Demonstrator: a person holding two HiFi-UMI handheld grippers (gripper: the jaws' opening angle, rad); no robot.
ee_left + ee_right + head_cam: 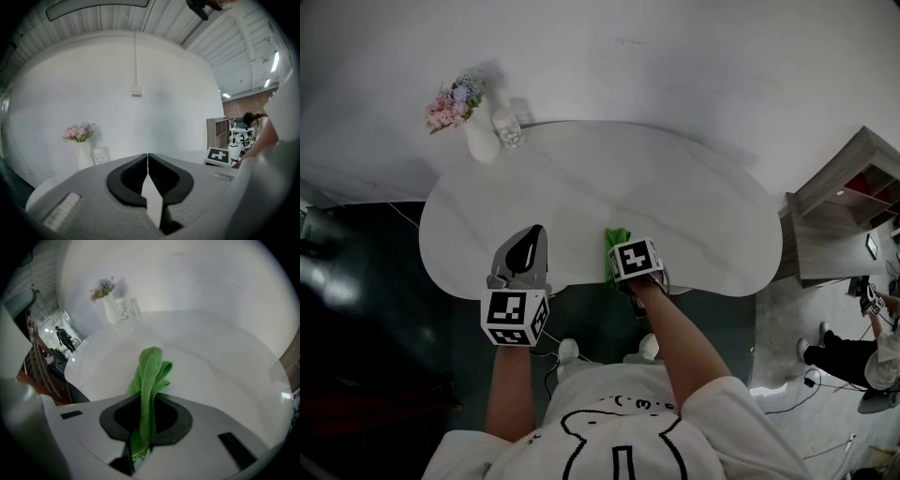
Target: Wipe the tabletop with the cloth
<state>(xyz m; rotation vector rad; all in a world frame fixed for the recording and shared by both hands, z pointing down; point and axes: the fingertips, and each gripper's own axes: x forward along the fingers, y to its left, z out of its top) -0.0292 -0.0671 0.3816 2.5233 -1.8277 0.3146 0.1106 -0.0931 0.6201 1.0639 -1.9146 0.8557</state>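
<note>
A green cloth (151, 376) is pinched between the jaws of my right gripper (149, 401), its folded end sticking up past the tips. In the head view the green cloth (618, 241) shows just ahead of the right gripper (623, 255) at the near edge of the white oval tabletop (609, 187). My left gripper (528, 246) is held over the near left part of the table, jaws closed together with nothing between them; its left gripper (148, 161) tips meet in its own view.
A white vase of pink and blue flowers (469, 120) and a glass (508, 127) stand at the table's far left. A wooden shelf unit (853, 202) is to the right. A person (862, 342) sits at the far right on the floor side.
</note>
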